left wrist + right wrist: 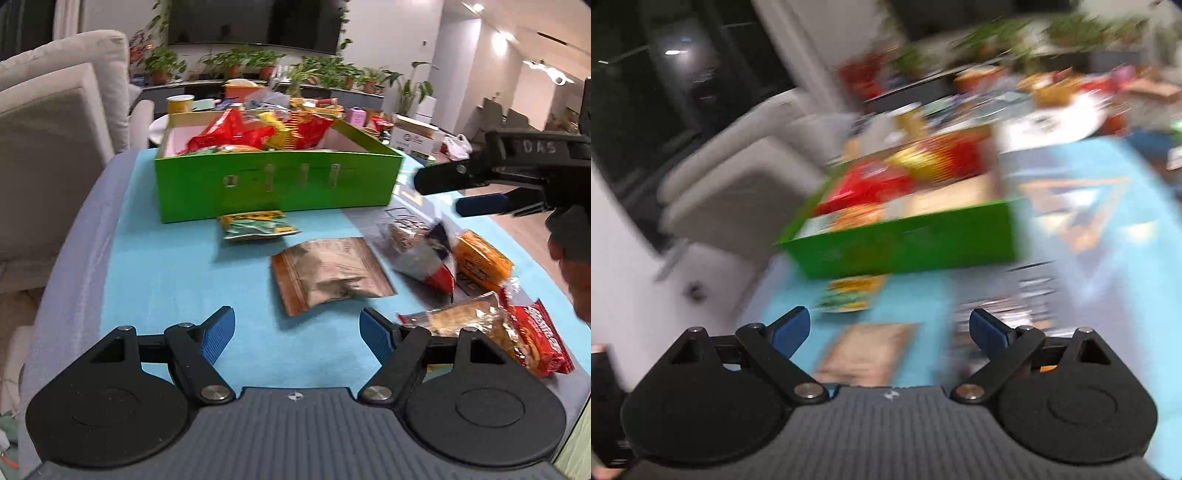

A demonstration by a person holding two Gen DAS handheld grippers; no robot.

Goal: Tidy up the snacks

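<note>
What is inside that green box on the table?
The green box holds a heap of red and yellow snack packets, with something green and orange at its near edge. Whatever lies beneath the heap is covered.

Motion smears the right wrist view, leaving the green box (905,247) and the packets before it unreadable.

From the left wrist we look forward and down along the left gripper (297,332), low over the counter (177,266), facing the green box (277,184) squarely with the loose packets near in front. The right gripper (439,194) enters this view from its right edge. From the right wrist we look along the right gripper (890,330), tilted and heavily blurred, toward the same green box (905,243). Both views share the box, the counter (1137,266) and the pale sofa (66,96) beyond.
</note>
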